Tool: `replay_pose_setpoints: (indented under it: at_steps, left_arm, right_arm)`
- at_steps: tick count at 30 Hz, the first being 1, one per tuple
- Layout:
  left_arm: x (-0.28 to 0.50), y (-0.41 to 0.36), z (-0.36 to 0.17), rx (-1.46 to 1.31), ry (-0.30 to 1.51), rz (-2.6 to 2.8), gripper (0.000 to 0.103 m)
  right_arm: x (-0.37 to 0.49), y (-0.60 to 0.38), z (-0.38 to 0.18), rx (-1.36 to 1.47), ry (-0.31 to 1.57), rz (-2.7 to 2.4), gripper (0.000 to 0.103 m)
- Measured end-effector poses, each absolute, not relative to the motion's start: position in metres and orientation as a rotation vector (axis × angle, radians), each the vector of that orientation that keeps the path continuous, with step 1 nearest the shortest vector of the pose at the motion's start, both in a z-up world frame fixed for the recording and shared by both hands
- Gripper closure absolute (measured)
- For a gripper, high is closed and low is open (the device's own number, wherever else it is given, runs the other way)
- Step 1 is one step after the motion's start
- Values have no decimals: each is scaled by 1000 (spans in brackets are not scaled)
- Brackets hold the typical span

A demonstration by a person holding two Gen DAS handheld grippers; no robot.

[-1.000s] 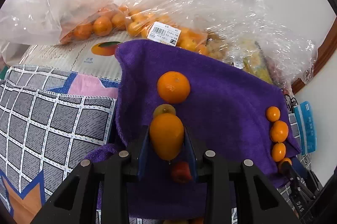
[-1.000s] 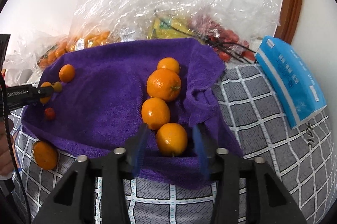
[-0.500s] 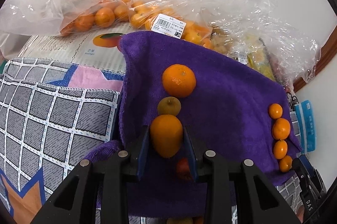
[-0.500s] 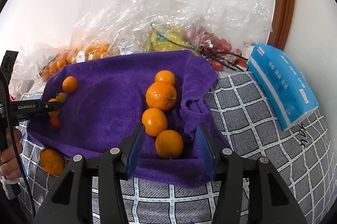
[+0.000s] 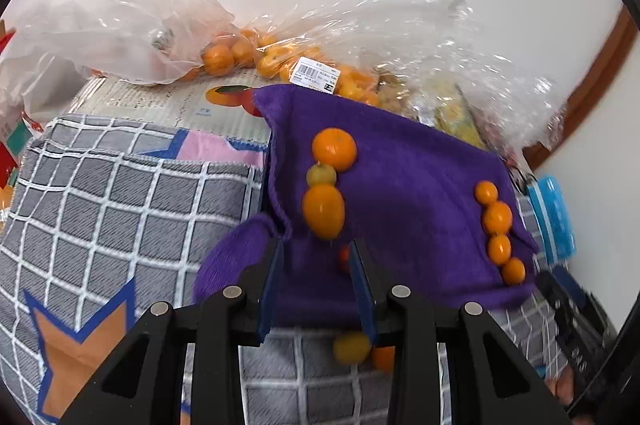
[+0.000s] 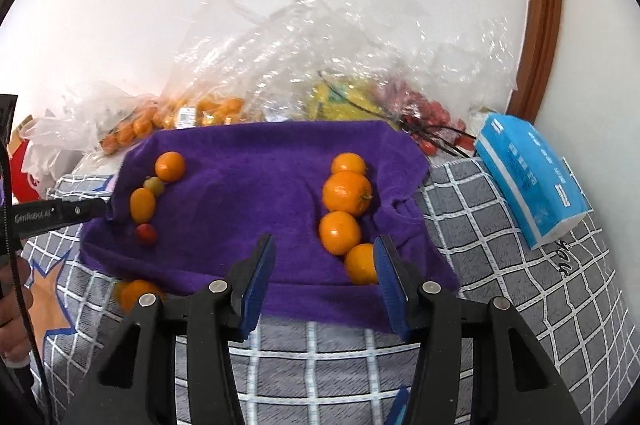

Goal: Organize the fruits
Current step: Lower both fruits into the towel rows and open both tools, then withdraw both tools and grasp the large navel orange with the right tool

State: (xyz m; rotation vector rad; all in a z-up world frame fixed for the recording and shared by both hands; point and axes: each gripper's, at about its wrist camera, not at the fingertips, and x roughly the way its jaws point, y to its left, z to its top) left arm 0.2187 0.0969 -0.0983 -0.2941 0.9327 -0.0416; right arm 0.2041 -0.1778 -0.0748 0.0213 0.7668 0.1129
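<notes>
While both hand-held tools hover low over the grid-patterned grey blanket (image 6: 500,237), the left gripper (image 5: 316,281) stands with its blue-padded fingers (image 5: 270,281) parted and nothing between them, the oval orange fruit (image 5: 323,211) lying free on the purple towel (image 5: 408,209) just ahead of the tips. The right gripper (image 6: 324,281) is spread wider and is likewise empty, though the inner face of its right pad sits against or just beside the nearest orange (image 6: 360,263); which of the two cannot be told. Off the towel's near edge, two loose fruits (image 5: 352,347) rest on the blanket beneath the left gripper. On the towel, fruit is laid out in two lines: on the left, a small red fruit (image 6: 146,233), the oval orange one, a small greenish fruit (image 6: 154,185) and a round orange (image 6: 170,166), running away from the viewer; on the right, four oranges (image 6: 346,193) in a touching row near the towel's rumpled right edge. To the right, a blue tissue pack (image 6: 528,181) lies on the blanket. Farther back, against the white wall, clear plastic bags (image 6: 304,65) hold more oranges, yellow produce and small red fruit.
</notes>
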Motion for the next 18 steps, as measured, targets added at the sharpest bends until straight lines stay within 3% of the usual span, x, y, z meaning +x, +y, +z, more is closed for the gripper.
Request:
replay_pose_setpoints:
  at_steps: [18]
  left_arm:
    - [150, 147, -120, -328, 934, -60, 71]
  right_arm:
    - [176, -102, -85, 41, 860, 266, 52]
